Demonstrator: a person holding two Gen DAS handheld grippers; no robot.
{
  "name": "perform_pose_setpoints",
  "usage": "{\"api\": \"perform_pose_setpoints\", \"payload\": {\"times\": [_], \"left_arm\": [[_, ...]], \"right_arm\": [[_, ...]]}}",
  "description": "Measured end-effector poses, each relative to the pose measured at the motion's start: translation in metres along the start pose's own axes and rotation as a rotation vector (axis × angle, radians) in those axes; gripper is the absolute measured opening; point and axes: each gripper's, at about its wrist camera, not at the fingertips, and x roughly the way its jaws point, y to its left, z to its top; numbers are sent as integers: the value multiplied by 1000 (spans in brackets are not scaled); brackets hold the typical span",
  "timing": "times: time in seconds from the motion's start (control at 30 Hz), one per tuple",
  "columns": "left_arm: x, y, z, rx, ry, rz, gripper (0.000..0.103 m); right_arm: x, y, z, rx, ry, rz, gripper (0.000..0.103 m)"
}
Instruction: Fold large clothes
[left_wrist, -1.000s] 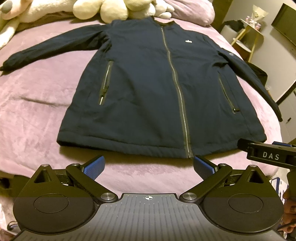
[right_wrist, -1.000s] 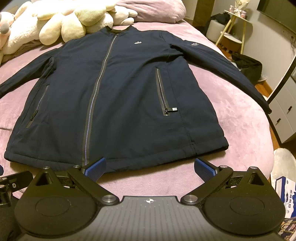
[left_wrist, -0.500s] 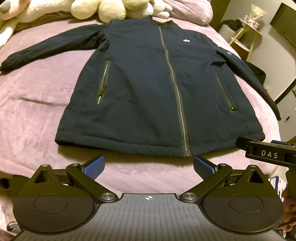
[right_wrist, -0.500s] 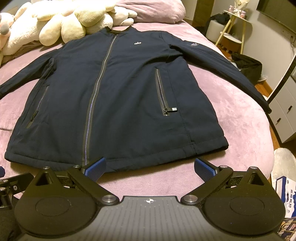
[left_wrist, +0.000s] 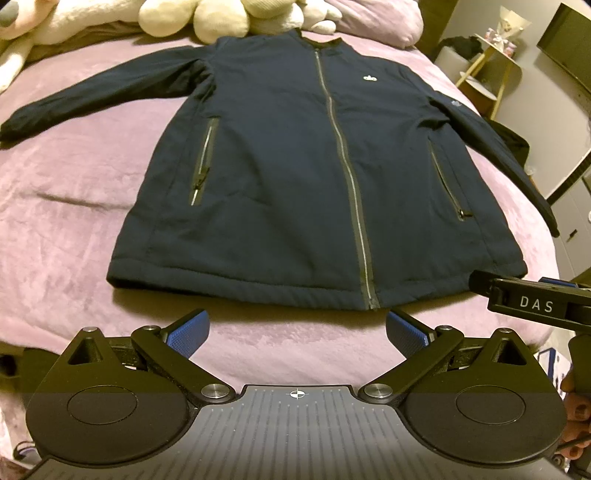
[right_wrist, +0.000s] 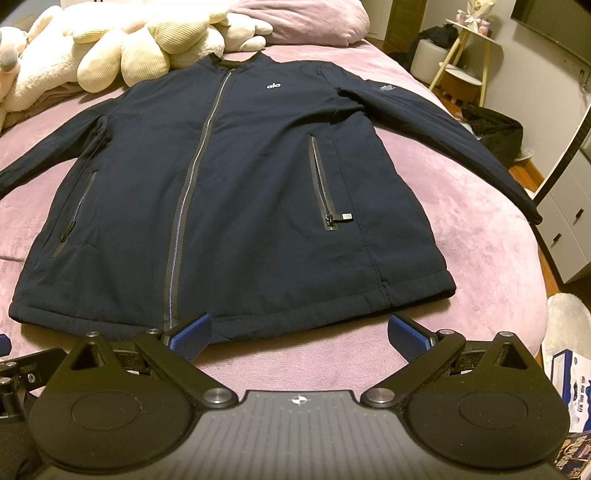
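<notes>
A dark navy zip-up jacket (left_wrist: 295, 177) lies flat, front up, on a pink bed cover (left_wrist: 74, 229), sleeves spread to both sides, hem nearest me. It also shows in the right wrist view (right_wrist: 240, 192). My left gripper (left_wrist: 297, 330) is open and empty, hovering just short of the hem near the zipper's lower end. My right gripper (right_wrist: 299, 334) is open and empty, just short of the hem on the jacket's right half. The right gripper's body also shows at the right edge of the left wrist view (left_wrist: 532, 301).
Cream plush toys (right_wrist: 155, 40) and a pink pillow (right_wrist: 310, 18) lie beyond the collar. To the right of the bed stand a small side table (right_wrist: 461, 74), a dark bag on the floor (right_wrist: 495, 133) and white drawers (right_wrist: 569, 229).
In the left wrist view the jacket has shifted slightly away and its hem sits higher in frame, so the left gripper has drawn back or tilted a little. The right view barely changed.
</notes>
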Motion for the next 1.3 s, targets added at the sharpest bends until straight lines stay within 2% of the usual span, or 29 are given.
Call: {"api": "perform_pose_setpoints", "payload": {"times": [1.3], "left_arm": [[6,-1,5,0,26,-15,103]], "right_arm": [[6,-1,3,3,14,13,102]]}}
